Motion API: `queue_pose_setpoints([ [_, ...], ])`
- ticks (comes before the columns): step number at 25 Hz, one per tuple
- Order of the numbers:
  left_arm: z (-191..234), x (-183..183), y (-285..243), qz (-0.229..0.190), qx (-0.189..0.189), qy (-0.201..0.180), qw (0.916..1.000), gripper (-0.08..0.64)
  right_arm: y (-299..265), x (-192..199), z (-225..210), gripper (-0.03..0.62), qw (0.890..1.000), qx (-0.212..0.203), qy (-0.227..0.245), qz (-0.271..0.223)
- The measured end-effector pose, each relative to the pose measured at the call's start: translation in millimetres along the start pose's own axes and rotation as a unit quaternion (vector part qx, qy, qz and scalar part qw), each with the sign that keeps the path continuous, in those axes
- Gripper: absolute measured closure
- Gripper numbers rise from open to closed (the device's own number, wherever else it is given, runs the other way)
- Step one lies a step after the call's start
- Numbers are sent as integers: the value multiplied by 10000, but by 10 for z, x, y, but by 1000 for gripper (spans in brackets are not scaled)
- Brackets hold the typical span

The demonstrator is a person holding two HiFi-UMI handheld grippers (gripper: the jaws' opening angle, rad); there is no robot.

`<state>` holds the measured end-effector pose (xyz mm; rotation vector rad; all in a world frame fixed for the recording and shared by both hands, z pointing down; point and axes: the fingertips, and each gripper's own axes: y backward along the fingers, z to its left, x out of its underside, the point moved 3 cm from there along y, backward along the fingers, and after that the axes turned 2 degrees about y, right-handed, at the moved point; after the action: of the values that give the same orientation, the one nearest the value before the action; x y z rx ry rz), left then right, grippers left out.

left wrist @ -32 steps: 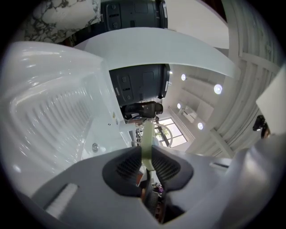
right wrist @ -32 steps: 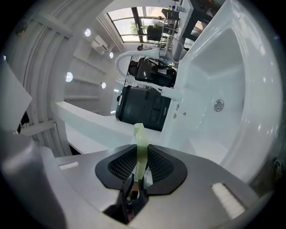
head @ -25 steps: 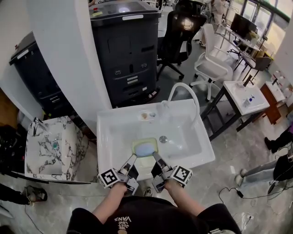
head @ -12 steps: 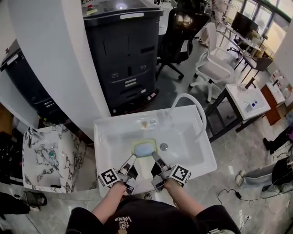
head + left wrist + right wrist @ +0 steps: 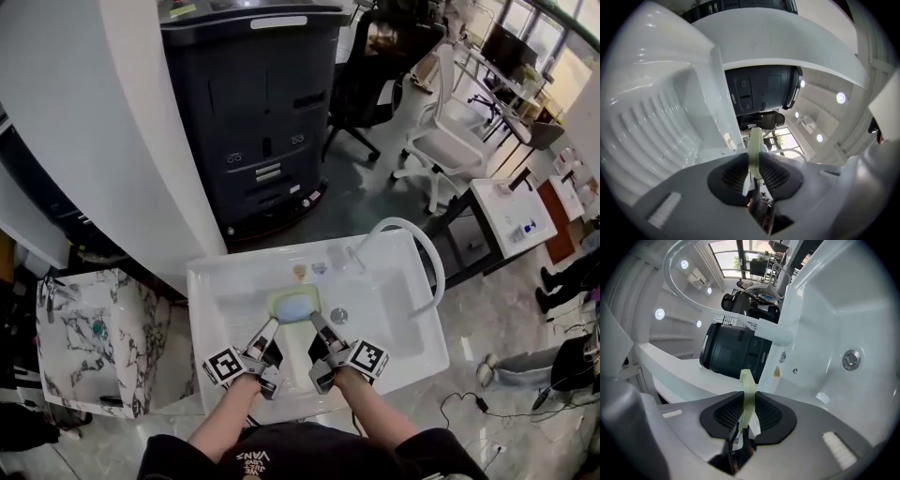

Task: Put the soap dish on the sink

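L claw [image 5: 274,322], R claw [image 5: 316,320] clamped on soap dish [image 5: 295,303] | over white sink [image 5: 202,284] | grey floor [image 5: 375,199]

The soap dish [image 5: 294,305] is in the middle of the frame, over the sink [image 5: 398,314]. The left gripper [image 5: 275,322] pinches its lower left edge, and the right gripper [image 5: 316,318] pinches its lower right edge. The drain [image 5: 338,316] lies just right of the dish. A cabinet [image 5: 258,112] stands above the sink, with chairs [image 5: 441,136] at the upper right.
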<state>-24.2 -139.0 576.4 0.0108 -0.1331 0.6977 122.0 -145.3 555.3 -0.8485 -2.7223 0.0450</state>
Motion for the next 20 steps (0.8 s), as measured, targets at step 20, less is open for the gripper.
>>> queue_pose_setpoints([
  [20, 602, -287, -392, -137, -53, 148, 9998, 442, -463, -88, -667, 520, 9986, 533, -25, 32],
])
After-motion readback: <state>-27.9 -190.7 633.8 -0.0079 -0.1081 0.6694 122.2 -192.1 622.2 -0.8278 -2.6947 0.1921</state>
